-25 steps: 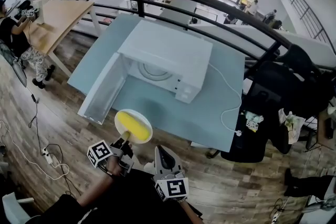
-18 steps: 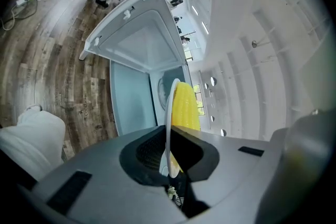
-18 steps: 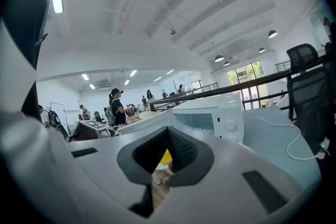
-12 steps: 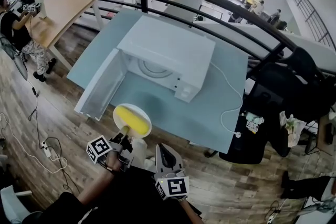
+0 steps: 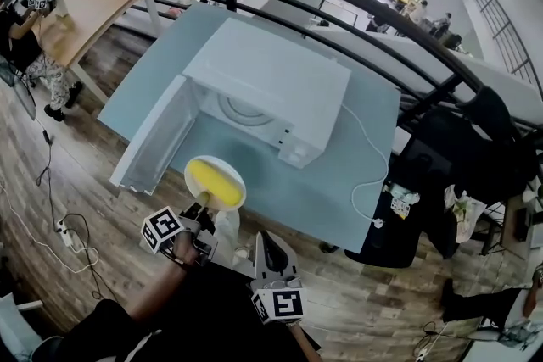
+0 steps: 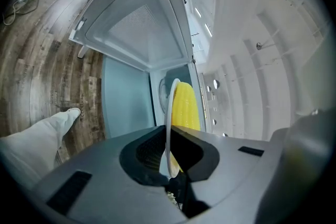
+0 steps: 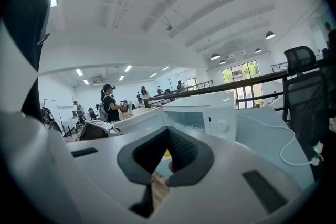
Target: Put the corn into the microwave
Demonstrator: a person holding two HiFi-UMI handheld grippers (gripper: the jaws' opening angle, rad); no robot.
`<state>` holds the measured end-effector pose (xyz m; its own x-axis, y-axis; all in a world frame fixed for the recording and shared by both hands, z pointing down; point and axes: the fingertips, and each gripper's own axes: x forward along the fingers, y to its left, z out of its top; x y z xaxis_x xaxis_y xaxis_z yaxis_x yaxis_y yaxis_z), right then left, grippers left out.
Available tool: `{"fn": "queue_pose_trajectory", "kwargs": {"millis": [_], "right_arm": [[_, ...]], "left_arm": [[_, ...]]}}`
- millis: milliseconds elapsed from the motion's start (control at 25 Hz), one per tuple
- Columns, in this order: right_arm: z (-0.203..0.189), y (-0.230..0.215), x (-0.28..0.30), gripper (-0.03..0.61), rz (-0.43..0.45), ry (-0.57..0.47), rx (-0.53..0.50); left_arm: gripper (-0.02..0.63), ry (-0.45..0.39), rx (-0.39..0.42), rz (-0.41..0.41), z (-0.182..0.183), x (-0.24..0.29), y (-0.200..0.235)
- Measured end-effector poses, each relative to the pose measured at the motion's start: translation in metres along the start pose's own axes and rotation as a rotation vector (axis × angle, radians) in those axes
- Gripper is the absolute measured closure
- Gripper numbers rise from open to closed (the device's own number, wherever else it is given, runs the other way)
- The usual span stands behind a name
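Carry phase, with the corn not yet inside. At the left, the microwave door (image 5: 155, 142) stands swung fully open over the front edge of the bench (image 5: 339, 182). Just right of its lower end, the left gripper (image 5: 203, 206) is clamped on the near rim of 1 white plate (image 5: 238, 187), a pad on each face of the rim as the left gripper view shows. The plate carries 1 yellow corn cob (image 5: 210, 178) lying along its middle and hangs above the front part of the bench, short of the oven. Beyond it, the microwave (image 5: 280, 72) presents its open cavity (image 5: 248, 111), with a round turntable visible inside and nothing on it. Lower right, the right gripper (image 5: 265, 238) hangs near the person's body, its jaws a narrow gap apart with nothing between them. The next move probably calls for carrying the plate level and forward through the opening, clear of the door and the cavity frame, then setting it on the turntable before the grip is released.
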<state>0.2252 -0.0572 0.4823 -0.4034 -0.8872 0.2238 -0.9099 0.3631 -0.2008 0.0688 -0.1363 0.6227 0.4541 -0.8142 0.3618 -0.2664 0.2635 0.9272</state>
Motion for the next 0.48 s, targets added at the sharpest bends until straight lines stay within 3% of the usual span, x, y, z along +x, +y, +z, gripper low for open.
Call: {"fn": "queue_pose_trajectory", "kwargs": {"millis": [480], "right_arm": [[0.011,-0.013,0.061,0.571,0.078,0.047,-0.021]], "left_arm": [[0.594,-0.026,-0.010,0.024,0.025,0.068,0.000]]}}
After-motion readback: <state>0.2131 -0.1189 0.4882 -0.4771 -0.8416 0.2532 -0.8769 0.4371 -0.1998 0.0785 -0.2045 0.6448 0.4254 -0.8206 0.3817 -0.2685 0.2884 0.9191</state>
